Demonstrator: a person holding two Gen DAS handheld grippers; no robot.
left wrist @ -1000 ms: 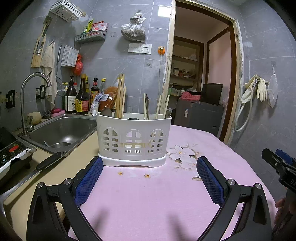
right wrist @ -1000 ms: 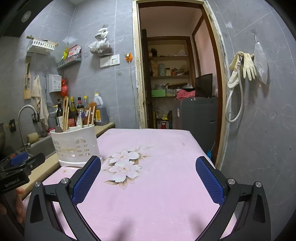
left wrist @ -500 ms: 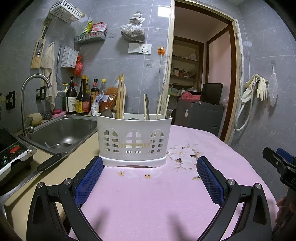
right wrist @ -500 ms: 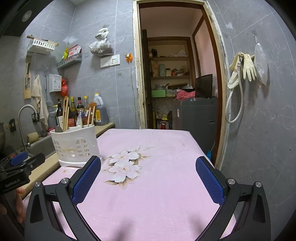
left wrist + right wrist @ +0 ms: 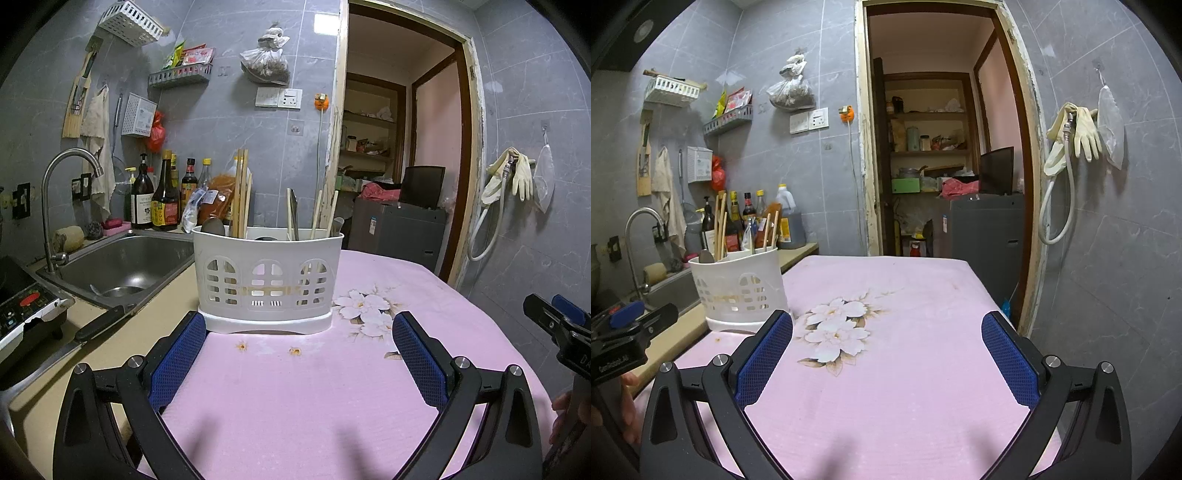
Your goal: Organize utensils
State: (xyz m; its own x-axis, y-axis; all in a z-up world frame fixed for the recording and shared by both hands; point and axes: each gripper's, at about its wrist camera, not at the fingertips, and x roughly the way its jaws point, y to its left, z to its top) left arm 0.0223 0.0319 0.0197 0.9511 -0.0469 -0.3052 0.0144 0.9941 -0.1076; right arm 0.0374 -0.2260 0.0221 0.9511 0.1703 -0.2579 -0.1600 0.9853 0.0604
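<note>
the white utensil holder [image 5: 267, 277] stands upright on the pink flowered tablecloth [image 5: 295, 398], near the cloth's left edge beside the sink [image 5: 125, 266], its long side running left to right across the left wrist view and its arched cut-outs facing that camera. inside it the utensils stand on end with their long axes pointing up: a bundle of wooden chopsticks [image 5: 242, 199] in the left part with a dark rounded spoon [image 5: 213, 226] beside it, and more chopsticks [image 5: 325, 214] and a flat dark blade in the right part. the left gripper [image 5: 297, 347] sits just in front of the holder, jaws spread wide and holding nothing. the right gripper [image 5: 886, 347] hovers over bare cloth near the printed flowers [image 5: 836, 328], jaws also wide apart and empty, with the holder off to its left. a knife [image 5: 74, 343] lies on the counter beside the sink, and bottles [image 5: 159, 199] line the wall behind it
</note>
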